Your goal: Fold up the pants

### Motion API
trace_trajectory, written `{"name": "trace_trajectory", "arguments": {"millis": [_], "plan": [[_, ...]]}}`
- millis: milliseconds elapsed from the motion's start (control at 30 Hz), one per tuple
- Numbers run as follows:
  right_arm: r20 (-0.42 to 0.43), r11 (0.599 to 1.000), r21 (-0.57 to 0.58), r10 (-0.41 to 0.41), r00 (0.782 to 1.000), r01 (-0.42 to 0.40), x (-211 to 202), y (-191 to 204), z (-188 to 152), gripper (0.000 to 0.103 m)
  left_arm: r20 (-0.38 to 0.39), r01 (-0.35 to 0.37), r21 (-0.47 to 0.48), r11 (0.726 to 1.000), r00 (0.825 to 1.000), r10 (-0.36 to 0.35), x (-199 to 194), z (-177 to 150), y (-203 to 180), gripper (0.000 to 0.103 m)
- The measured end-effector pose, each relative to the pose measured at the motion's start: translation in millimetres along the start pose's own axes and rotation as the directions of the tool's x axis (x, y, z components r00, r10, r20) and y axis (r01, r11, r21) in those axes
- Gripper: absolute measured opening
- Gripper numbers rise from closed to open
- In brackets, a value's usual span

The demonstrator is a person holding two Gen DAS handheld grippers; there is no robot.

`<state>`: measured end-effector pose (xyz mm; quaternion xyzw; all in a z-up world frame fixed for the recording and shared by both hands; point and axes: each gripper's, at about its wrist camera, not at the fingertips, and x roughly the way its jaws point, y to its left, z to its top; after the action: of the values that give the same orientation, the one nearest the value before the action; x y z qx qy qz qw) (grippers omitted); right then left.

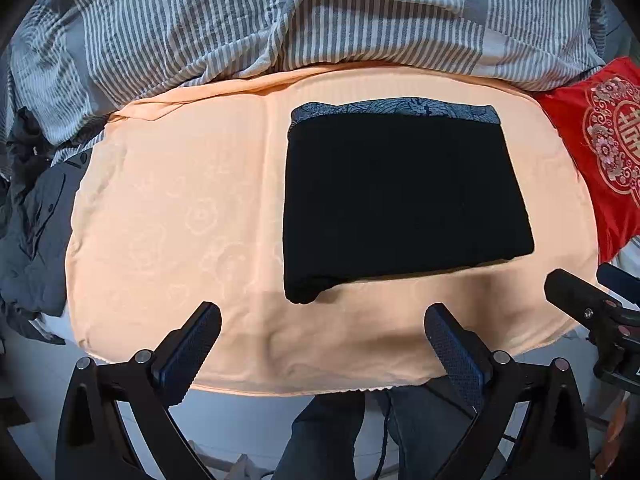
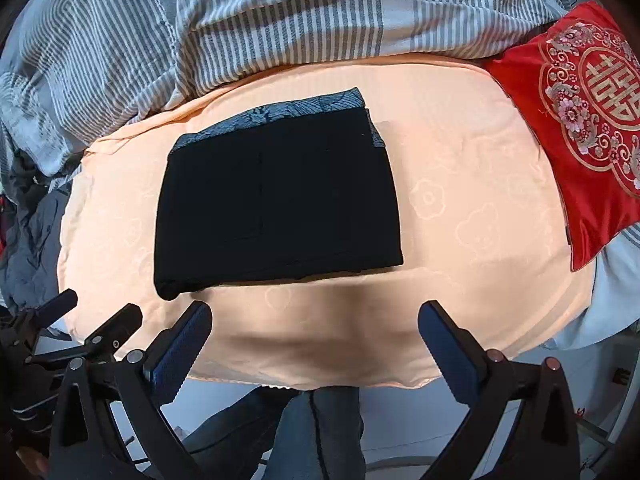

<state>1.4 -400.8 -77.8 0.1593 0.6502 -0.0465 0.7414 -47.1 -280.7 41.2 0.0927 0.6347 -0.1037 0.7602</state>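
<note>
The black pants (image 1: 400,196) lie folded into a flat rectangle on the peach cloth (image 1: 180,208), with a grey patterned waistband (image 1: 396,107) showing along the far edge. They also show in the right wrist view (image 2: 276,200). My left gripper (image 1: 322,316) is open and empty, held above the cloth's near edge, short of the pants. My right gripper (image 2: 316,314) is open and empty, also near the front edge, just short of the pants. Part of the right gripper shows at the right of the left wrist view (image 1: 592,308).
A grey striped duvet (image 1: 280,20) is bunched behind the cloth. A red embroidered cushion (image 2: 576,120) lies at the right. Dark grey clothing (image 1: 36,220) is heaped at the left. The person's legs (image 1: 328,432) stand at the bed's front edge.
</note>
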Motion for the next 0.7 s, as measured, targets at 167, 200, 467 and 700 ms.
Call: {"name": "trace_trajectory", "arguments": {"millis": [167, 200, 467, 700], "plan": [[0.004, 1.000, -0.018, -0.003, 1.000, 0.003, -9, 9, 1, 0.103, 0.004, 0.010, -0.010, 1.000, 1.000, -0.010, -8, -1, 5, 0.102], [0.005, 1.000, -0.019, -0.003, 1.000, 0.003, -11, 10, 1, 0.103, 0.005, 0.011, -0.009, 1.000, 1.000, -0.011, -10, -1, 6, 0.102], [0.012, 1.000, -0.012, -0.029, 1.000, 0.029, -22, 18, 1, 0.103, 0.034, 0.012, -0.009, 1.000, 0.999, -0.012, -22, -4, 11, 0.102], [0.002, 0.999, -0.025, -0.044, 0.999, 0.044, -23, 22, 2, 0.103, 0.047, -0.002, -0.003, 1.000, 0.999, 0.002, -24, -5, 16, 0.102]]}}
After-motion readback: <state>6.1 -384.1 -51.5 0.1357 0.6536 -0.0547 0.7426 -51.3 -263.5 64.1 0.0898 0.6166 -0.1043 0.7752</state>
